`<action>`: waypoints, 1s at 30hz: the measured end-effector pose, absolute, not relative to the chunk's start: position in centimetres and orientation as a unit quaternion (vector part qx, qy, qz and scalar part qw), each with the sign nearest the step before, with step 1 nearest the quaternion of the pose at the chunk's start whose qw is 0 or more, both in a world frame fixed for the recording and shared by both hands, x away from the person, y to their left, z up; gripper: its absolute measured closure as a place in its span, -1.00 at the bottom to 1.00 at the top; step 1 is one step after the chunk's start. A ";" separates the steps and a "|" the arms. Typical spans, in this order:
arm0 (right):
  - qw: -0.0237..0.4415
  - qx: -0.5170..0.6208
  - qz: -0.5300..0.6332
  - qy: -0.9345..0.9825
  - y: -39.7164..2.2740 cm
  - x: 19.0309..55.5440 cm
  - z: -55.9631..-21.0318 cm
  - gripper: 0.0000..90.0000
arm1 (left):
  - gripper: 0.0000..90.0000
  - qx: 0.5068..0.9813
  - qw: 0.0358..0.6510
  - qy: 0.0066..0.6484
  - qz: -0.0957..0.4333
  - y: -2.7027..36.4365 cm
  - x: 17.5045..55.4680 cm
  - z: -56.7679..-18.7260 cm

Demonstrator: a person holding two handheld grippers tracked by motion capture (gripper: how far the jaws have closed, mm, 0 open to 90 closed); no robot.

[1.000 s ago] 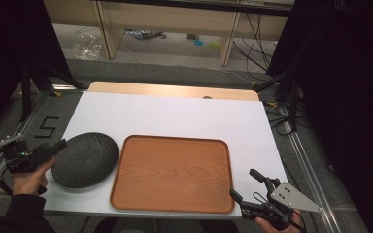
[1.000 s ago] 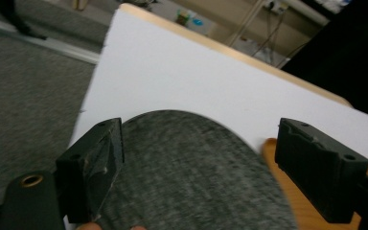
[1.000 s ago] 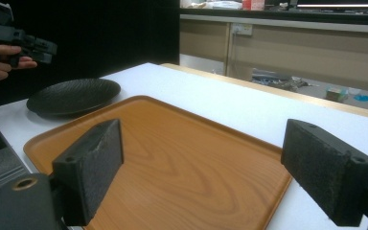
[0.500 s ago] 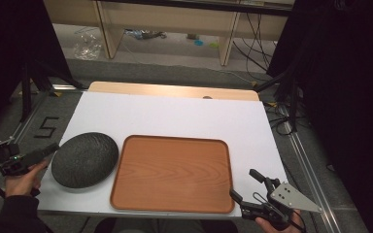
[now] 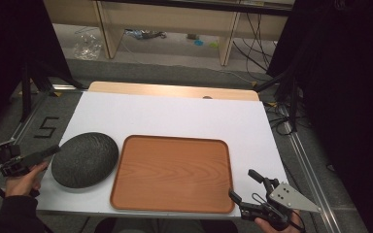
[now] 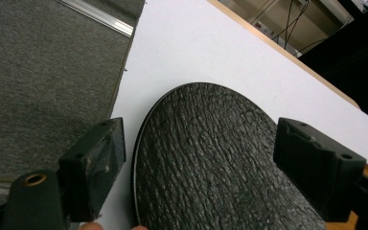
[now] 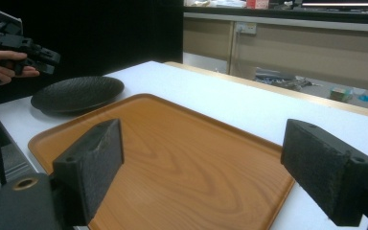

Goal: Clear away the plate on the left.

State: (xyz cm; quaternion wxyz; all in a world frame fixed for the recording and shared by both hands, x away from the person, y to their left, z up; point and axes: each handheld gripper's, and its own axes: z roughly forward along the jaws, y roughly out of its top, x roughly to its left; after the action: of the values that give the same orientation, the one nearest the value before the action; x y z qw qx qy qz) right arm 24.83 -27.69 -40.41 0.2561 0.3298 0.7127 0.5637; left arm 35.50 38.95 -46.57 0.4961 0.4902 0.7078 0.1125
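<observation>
A dark textured plate (image 5: 84, 159) lies on the white surface (image 5: 175, 119), just left of the wooden tray (image 5: 172, 174). The left claw (image 5: 41, 155), jaws spread, sits at the plate's left rim. The right claw (image 5: 245, 187), also spread, hovers off the tray's near right corner.

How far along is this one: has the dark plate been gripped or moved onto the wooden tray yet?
Nothing looks done: the dark plate lies on the white table beside the wooden tray, which holds nothing. In hand: the left hand-held gripper faces the plate's edge, jaws open, not gripping. The right hand-held gripper is open near the tray. Gripping and any move remain.
</observation>
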 end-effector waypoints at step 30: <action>0.252 0.320 0.576 0.709 -27.5 25.0 -40.5 -0.65 | -0.50 0.521 0.479 0.707 0.011 39.4 36.2 -49.2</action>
State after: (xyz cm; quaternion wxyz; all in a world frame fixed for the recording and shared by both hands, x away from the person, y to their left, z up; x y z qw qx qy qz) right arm 25.00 -27.46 -40.55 0.2519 0.3198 0.7090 0.5758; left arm 36.23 39.43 -49.19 0.4791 0.5205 0.7067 0.0113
